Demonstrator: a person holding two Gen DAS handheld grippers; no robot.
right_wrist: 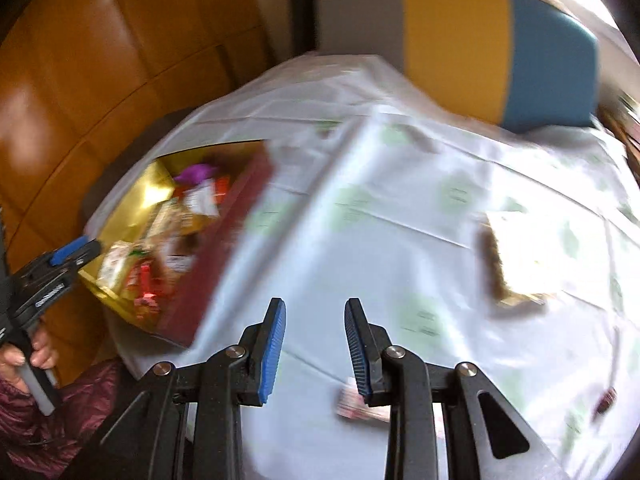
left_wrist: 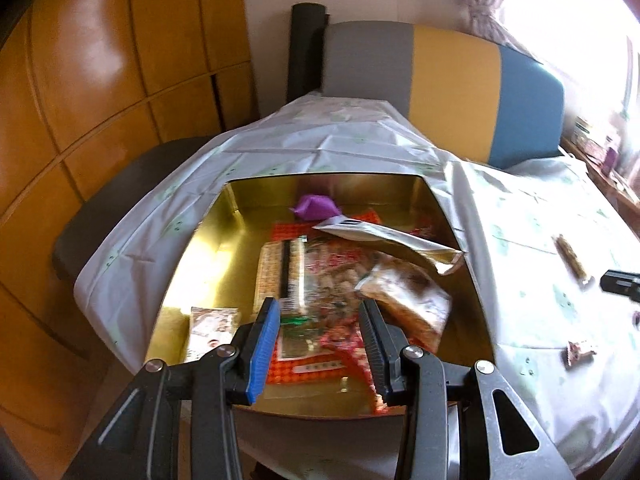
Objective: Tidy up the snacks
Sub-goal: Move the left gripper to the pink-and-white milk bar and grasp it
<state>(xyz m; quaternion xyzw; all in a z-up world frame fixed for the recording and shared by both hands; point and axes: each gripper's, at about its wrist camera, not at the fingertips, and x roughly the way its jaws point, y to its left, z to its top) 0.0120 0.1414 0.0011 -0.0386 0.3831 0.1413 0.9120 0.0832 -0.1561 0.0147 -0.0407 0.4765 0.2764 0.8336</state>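
Observation:
A gold-lined tin box (left_wrist: 192, 248) with a dark red outer wall (right_wrist: 224, 256) sits on the table's left side. It holds several snack packets: a purple candy (left_wrist: 314, 206), a silver pouch (left_wrist: 384, 236), a biscuit pack (left_wrist: 278, 268), a brown packet (left_wrist: 408, 300). My left gripper (left_wrist: 322, 312) is open and empty, hovering over the box's near edge. My right gripper (right_wrist: 316, 320) is open and empty above the white tablecloth (right_wrist: 400, 208), right of the box. A brown snack bar (right_wrist: 496, 268) lies ahead right. A small pink wrapped snack (right_wrist: 352, 404) lies under the right finger.
Loose snacks lie on the cloth right of the box: a long bar (left_wrist: 572, 258) and a small wrapped sweet (left_wrist: 578, 352). A grey, yellow and blue chair back (left_wrist: 452, 84) stands behind the table. Wooden cabinets (left_wrist: 100, 92) are at the left.

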